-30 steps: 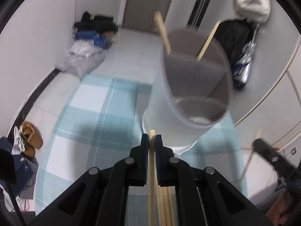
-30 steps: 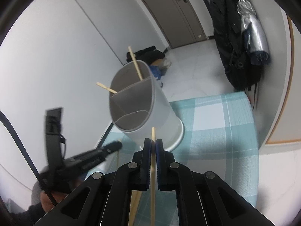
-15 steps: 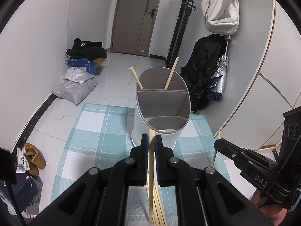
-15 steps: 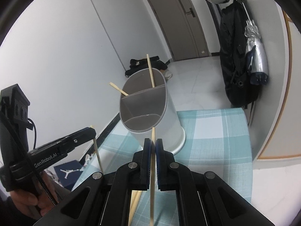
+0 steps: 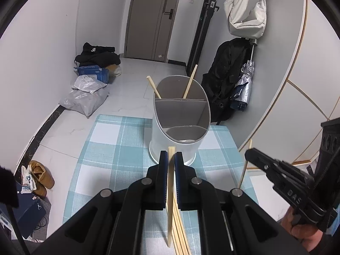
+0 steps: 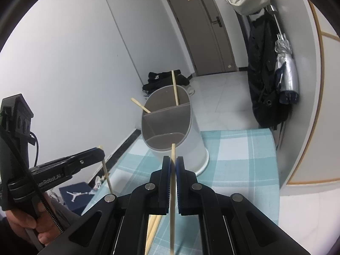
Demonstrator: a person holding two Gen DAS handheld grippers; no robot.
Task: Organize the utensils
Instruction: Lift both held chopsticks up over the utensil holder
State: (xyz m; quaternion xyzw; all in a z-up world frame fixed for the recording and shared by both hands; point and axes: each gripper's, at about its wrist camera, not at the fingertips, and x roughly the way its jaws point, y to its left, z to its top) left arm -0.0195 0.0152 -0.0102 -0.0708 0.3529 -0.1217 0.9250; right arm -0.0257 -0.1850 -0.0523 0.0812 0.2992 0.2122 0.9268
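A grey oval utensil holder (image 5: 180,125) with inner dividers stands on a blue-checked cloth (image 5: 110,148); two wooden chopsticks (image 5: 189,85) lean in its far compartment. It also shows in the right wrist view (image 6: 170,127). My left gripper (image 5: 171,159) is shut on a wooden chopstick (image 5: 170,201), held upright just in front of the holder. My right gripper (image 6: 173,163) is shut on another chopstick (image 6: 172,191), also in front of the holder. Several loose chopsticks (image 5: 180,229) lie on the cloth below the left gripper.
Bags and clothes (image 5: 91,78) lie on the floor at the far left. A black coat and a folded umbrella (image 5: 244,85) hang at the right wall. Shoes (image 5: 40,174) and a dark box sit on the floor left of the table.
Both grippers have drawn back from the holder, which was close and tilted in view a second ago. It now looks smaller and farther off. Each gripper still holds its chopstick.
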